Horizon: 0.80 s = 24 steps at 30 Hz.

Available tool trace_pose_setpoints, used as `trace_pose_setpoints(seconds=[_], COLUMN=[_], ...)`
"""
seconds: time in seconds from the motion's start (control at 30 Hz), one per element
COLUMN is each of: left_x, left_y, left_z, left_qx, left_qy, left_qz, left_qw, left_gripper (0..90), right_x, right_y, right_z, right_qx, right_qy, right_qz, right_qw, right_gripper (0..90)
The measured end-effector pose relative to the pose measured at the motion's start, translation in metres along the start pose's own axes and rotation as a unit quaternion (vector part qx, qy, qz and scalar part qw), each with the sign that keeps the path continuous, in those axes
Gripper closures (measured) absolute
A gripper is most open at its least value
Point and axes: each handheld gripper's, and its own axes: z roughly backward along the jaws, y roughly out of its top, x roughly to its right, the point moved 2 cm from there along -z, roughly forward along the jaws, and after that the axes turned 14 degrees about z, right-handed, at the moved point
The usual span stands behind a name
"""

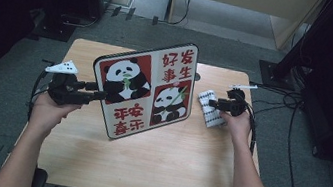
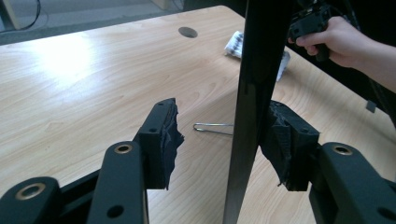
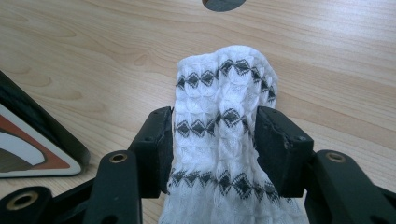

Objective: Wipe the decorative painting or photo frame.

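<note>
One panda board [image 1: 144, 90], one cloth [image 1: 209, 111]

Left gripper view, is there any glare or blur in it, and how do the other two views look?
Left gripper view: bright glare on the table, board edge sharp. Right gripper view: evenly lit, cloth crisp. High view: table lit, surroundings dark.

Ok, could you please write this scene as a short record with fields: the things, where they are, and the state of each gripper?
Surface: light wooden table
Item 1: black-edged rectangular board with red panda pictures, standing on edge, tilted
Item 2: white knitted cloth with black diamond bands, lying on the table right of the board
Item 3: thin metal wire piece, on the table behind the board
Left gripper: jaws open around the board's left edge, one pad clearly apart
Right gripper: pads pressing both sides of the cloth
</note>
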Motion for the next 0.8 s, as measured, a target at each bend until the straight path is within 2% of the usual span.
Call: trace_pose_setpoints(seconds=[0.3, 0.8], left_x=[-0.0028, -0.0085], left_y=[-0.0017, -0.0044], left_z=[-0.003, -0.0068], left_qx=[-0.001, 0.0], left_qy=[0.008, 0.019], left_qz=[-0.002, 0.007], left_qw=[1.0, 0.9998], left_gripper=[43.6, 41.3], right_x=[-0.0017, -0.0036], right_y=[0.0007, 0.0012], right_z=[-0.0011, -0.0029], right_qx=[-0.002, -0.006], right_qy=[0.002, 0.005], right_qz=[-0.001, 0.004], right_qw=[1.0, 1.0], right_gripper=[48.1, 47.7])
